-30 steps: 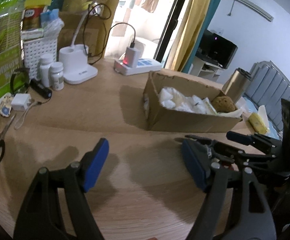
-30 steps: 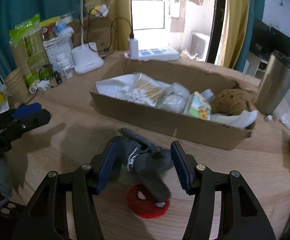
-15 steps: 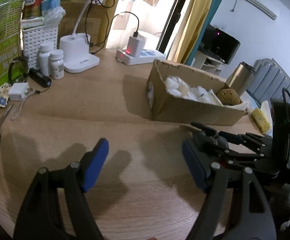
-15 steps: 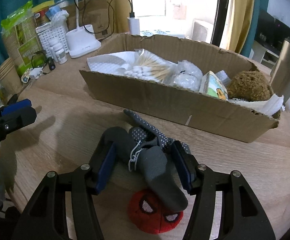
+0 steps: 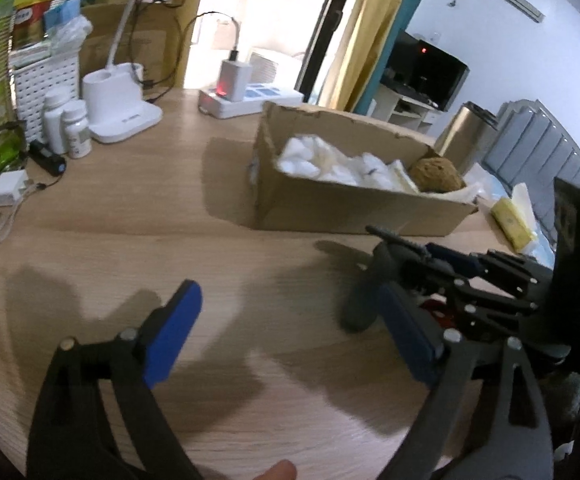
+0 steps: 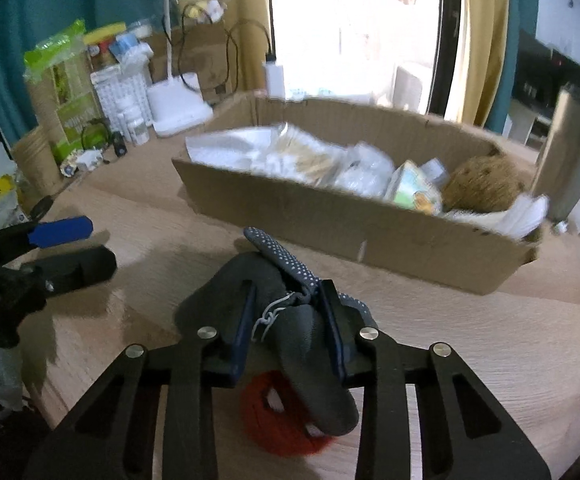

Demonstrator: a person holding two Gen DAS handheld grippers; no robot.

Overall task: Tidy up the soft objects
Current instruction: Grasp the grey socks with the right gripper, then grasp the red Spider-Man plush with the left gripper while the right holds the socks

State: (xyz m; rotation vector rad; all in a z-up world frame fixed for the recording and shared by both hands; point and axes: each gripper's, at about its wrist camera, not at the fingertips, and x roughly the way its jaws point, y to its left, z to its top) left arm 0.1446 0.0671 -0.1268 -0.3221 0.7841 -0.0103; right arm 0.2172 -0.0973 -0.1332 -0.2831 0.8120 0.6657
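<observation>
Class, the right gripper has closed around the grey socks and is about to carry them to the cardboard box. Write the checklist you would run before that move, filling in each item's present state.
1. Right gripper jaws closed on the grey socks: ok.
2. Whole bundle held: cannot tell; the dotted end sticks out ahead and another end droops below.
3. Red plush toy free of the socks: cannot tell; it lies directly beneath them.
4. Cardboard box open on top: ok.
5. Space in the box: cannot tell; it looks quite full.
6. Left gripper open, holding nothing, off to the side: ok.
</observation>
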